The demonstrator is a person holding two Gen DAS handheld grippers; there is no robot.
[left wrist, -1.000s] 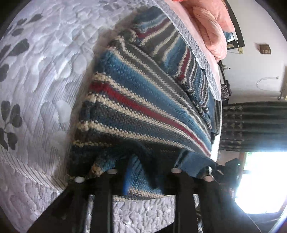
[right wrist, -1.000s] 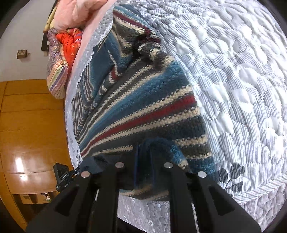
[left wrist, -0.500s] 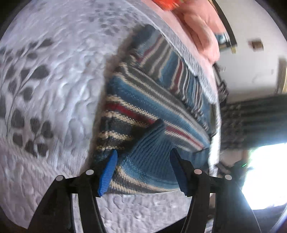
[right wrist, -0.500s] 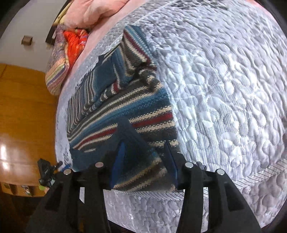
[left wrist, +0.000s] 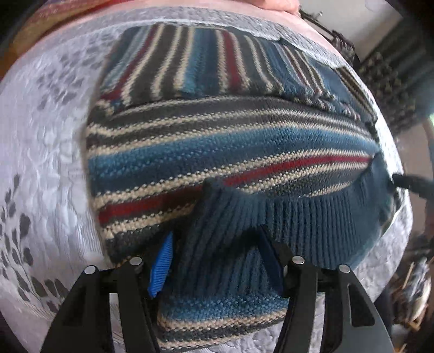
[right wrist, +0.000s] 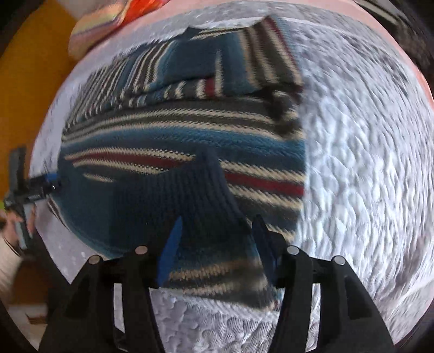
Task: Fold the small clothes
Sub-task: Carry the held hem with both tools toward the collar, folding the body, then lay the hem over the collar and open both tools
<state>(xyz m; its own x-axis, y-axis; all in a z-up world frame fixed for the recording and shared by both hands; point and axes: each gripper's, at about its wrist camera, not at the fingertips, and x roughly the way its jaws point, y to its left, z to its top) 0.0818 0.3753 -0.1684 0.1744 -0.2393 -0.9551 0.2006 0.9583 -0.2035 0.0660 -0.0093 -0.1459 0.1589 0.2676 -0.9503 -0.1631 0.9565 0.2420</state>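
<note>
— Where is the sweater?

— The striped knit sweater (left wrist: pixel 217 152) lies on the grey quilted bedspread (left wrist: pixel 48 152), partly folded, with a sleeve laid across the top. Its ribbed blue hem (left wrist: pixel 312 217) is bunched up at the near edge.

— And the left gripper (left wrist: pixel 217 258)?

— Its fingers stand apart, blue pads showing, with a peak of the hem rising between them. I cannot tell whether the pads touch the cloth.

— The right gripper (right wrist: pixel 217 244)?

— Much the same: spread wide, a ridge of dark ribbing (right wrist: pixel 206 195) standing up between the fingers. That view is blurred. Colourful bedding (right wrist: pixel 108 24) sits at the far end.
</note>
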